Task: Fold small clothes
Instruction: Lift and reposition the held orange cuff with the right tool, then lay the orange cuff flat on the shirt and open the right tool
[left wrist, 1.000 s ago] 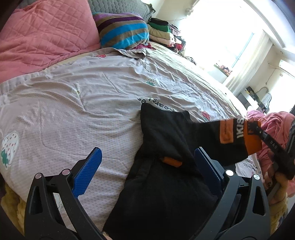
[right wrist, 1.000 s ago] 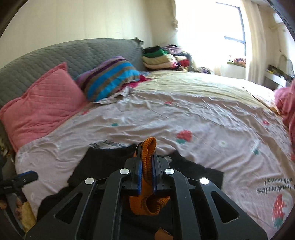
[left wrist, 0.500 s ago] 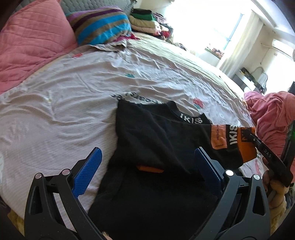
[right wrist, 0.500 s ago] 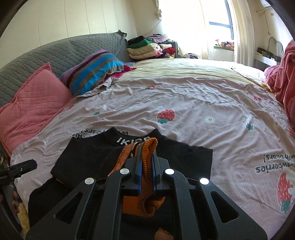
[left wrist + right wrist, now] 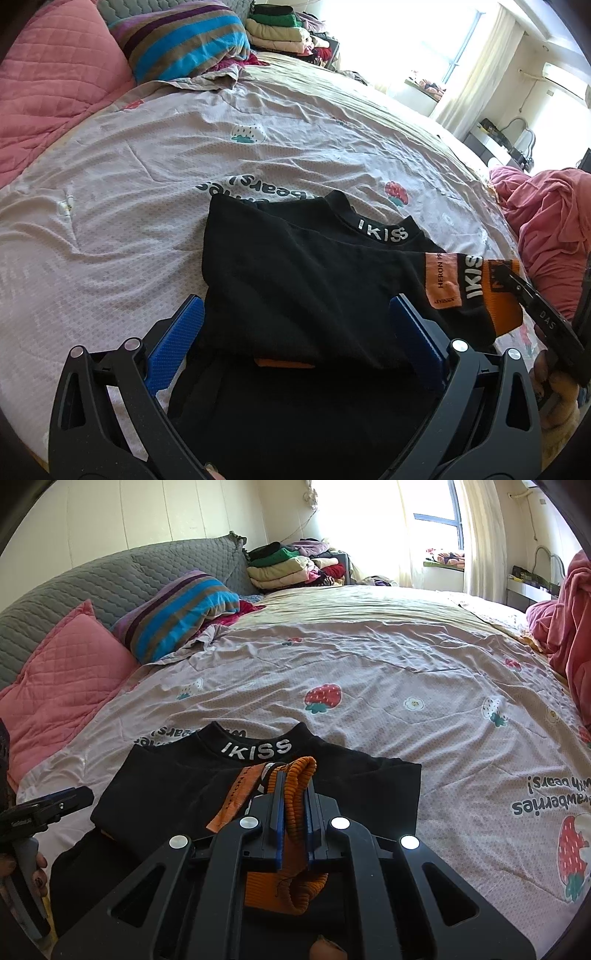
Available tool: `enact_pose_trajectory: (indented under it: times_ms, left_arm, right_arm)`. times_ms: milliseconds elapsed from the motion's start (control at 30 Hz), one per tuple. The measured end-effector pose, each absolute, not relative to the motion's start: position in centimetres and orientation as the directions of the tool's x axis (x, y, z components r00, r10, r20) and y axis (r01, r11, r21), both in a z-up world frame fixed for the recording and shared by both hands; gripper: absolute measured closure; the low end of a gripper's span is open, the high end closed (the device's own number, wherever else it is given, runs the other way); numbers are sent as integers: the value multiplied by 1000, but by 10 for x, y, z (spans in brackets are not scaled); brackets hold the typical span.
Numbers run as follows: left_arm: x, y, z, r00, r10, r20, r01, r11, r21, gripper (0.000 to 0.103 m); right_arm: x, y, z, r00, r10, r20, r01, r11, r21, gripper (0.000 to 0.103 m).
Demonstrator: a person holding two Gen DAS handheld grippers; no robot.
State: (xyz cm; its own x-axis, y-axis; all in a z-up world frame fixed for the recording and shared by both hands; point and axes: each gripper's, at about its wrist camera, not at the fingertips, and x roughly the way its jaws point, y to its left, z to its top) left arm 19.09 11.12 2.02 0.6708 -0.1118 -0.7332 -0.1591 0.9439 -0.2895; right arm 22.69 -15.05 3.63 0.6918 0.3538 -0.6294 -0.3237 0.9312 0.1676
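Observation:
A black sweater (image 5: pixel 295 291) with an "IKISS" collar and orange cuffs lies on the bed near its front edge; it also shows in the right wrist view (image 5: pixel 177 786). My right gripper (image 5: pixel 293 794) is shut on the orange cuff (image 5: pixel 295 786) of one sleeve and holds the sleeve across the sweater's body. From the left wrist view the right gripper (image 5: pixel 517 284) pinches that cuff (image 5: pixel 502 299) at the right. My left gripper (image 5: pixel 295 339) is open and empty, its blue pads on either side of the sweater's lower body.
The bed sheet (image 5: pixel 184 155) is pale purple with strawberry prints. A pink pillow (image 5: pixel 62 672) and a striped pillow (image 5: pixel 177 613) lie at the grey headboard. Folded clothes (image 5: pixel 288 565) are stacked behind. A pink garment pile (image 5: pixel 554 221) lies at the right.
My right gripper has carried the sleeve cuff across the sweater's body. The collar with its lettering has come into view. My left gripper stayed open over the sweater.

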Motion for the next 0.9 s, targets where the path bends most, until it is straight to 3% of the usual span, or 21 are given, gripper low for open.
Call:
enact_pose_trajectory:
  times_ms: [167, 300, 500, 900]
  left_arm:
    - [200, 108, 15, 663, -113, -740, -147, 949, -277, 12]
    - [205, 105, 11, 657, -128, -743, -136, 949, -283, 17]
    - [209, 103, -1, 640, -120, -759, -134, 955, -265, 29]
    - [204, 101, -31, 595, -56, -801, -148, 973, -178, 29]
  right_arm:
    - [227, -151, 33, 694, 326, -642, -310, 940, 143, 91]
    - [224, -154, 35, 724, 279, -631, -275, 955, 108, 68]
    - [222, -154, 32, 704, 293, -646, -281, 951, 126, 68]
    - [202, -112, 15, 612, 363, -703, -405, 907, 116, 66]
